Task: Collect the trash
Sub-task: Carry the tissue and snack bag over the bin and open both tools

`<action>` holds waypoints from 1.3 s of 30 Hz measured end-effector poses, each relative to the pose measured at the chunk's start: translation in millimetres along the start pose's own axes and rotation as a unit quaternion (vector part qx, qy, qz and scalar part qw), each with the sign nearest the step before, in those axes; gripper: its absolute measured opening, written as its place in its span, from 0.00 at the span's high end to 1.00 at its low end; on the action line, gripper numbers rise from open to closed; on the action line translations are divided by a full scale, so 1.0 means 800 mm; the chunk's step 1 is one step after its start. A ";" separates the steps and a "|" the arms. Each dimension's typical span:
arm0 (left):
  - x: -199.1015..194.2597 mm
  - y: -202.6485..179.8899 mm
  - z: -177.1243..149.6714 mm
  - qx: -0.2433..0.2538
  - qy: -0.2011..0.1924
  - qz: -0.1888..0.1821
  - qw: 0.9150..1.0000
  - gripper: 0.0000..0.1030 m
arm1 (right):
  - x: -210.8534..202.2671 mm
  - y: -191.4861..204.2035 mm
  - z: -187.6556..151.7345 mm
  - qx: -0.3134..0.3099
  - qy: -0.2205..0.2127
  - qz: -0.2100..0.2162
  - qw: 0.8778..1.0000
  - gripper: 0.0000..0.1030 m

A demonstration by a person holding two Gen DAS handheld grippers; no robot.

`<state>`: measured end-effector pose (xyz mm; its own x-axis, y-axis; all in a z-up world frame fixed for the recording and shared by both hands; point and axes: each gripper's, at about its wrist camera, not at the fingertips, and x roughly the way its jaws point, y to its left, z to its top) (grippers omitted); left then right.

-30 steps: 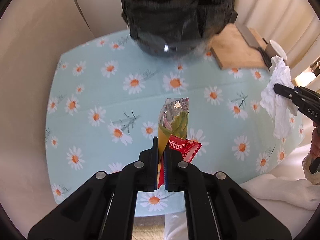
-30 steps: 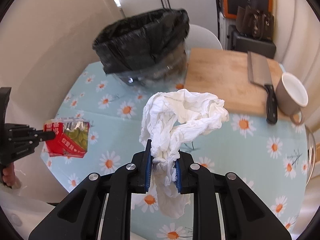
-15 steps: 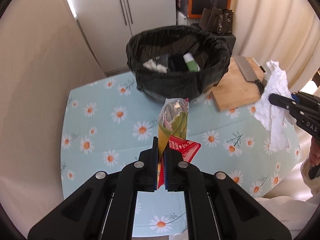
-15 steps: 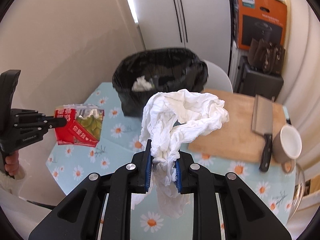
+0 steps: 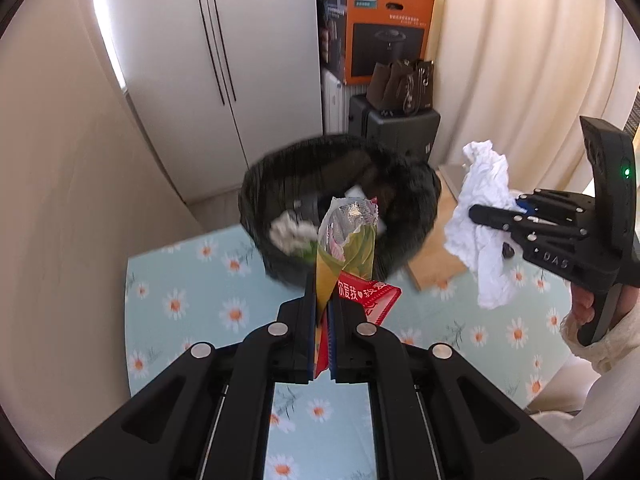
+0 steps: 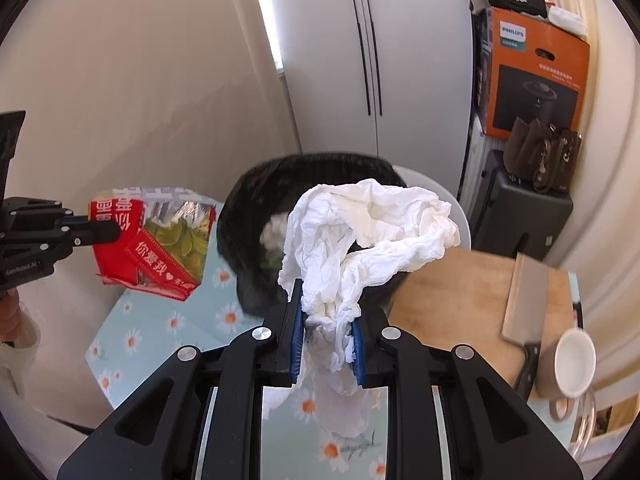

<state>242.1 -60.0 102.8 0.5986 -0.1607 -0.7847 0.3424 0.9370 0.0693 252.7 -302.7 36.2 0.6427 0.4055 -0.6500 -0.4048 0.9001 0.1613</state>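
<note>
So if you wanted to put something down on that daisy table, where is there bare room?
The tablecloth is bare in front of and to the left of the bin. More bare cloth lies below the cutting board. The right side is crowded: a cleaver lies on the board and a mug stands beside it.

The trash bin (image 5: 340,200) is motion-blurred; behind it, the snack wrapper (image 5: 348,248) hides some of its contents.

Bright daylight glows through the curtains (image 5: 520,80), the bin (image 5: 340,208) smears with motion blur, and fisheye edges bend into black corners.
</note>
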 end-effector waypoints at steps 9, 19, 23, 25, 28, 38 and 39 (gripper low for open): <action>0.056 0.007 0.049 0.015 -0.003 -0.018 1.000 0.95 | 0.050 -0.016 0.053 -0.009 -0.009 0.001 1.000 0.81; 0.144 0.011 0.071 0.017 0.032 -0.037 0.999 0.95 | 0.119 -0.028 0.082 -0.018 0.012 0.009 1.000 0.80; 0.158 0.019 0.074 0.005 0.023 -0.039 0.999 0.81 | 0.135 -0.027 0.083 -0.023 0.016 0.011 1.000 0.66; 0.157 0.025 0.072 -0.010 0.013 -0.037 0.999 0.38 | 0.134 -0.027 0.082 -0.022 0.009 0.006 1.000 0.45; 0.147 0.033 0.062 -0.020 -0.014 -0.022 0.999 0.17 | 0.128 -0.028 0.080 -0.019 -0.008 -0.002 1.000 0.29; 0.093 0.050 0.028 -0.076 -0.070 -0.043 0.994 0.06 | 0.098 -0.023 0.073 -0.019 -0.027 -0.023 0.999 0.15; 0.090 0.048 0.026 -0.079 -0.070 -0.040 0.994 0.06 | 0.093 -0.020 0.070 -0.020 -0.027 -0.024 0.999 0.14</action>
<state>313.4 -42.1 62.2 0.6726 -0.2688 -0.6894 0.2820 0.9545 -0.0970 343.6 -278.0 26.6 0.6957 0.3702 -0.6156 -0.3977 0.9122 0.0992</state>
